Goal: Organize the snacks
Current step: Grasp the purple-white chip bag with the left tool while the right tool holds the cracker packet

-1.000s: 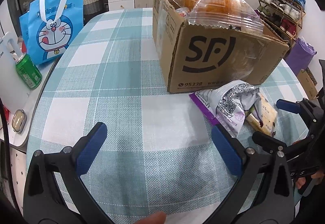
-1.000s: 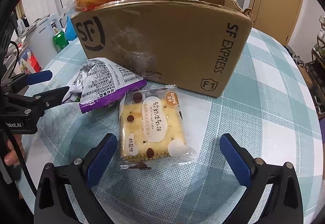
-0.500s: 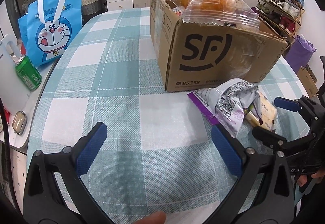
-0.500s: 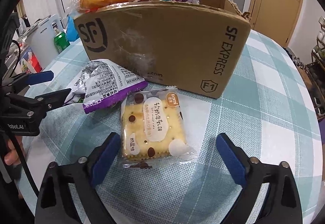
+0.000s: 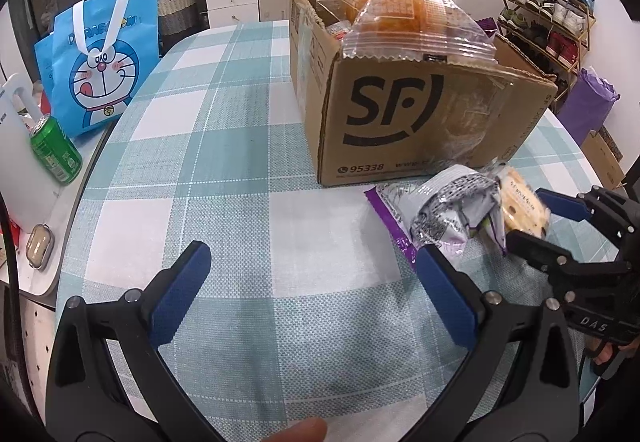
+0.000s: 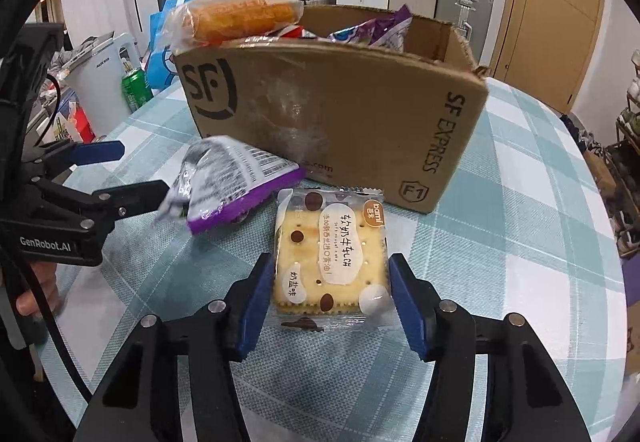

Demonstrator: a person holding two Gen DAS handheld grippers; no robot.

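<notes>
The cracker pack (image 6: 330, 258) is lying flat on the checked surface (image 6: 520, 242), low in the middle of the right wrist view, just in front of the cardboard box (image 6: 340, 121). The right hand-held gripper (image 6: 328, 298) is squeezing in on it: its blue pads have just been closing, and now they are sitting right against the pack's two sides. I am not sure how hard they are pressing yet.

The wrapper is thin and slippery, so the pack could slide out or crack if the squeeze is wrong. The purple snack bag (image 6: 232, 185) is lying just to its left and could get bumped.

The left hand-held gripper (image 5: 312, 294) is hanging wide open over bare cloth, holding nothing.

A moment ago the right pads were far apart with the pack lying loose between them. The left one is staying put.
</notes>
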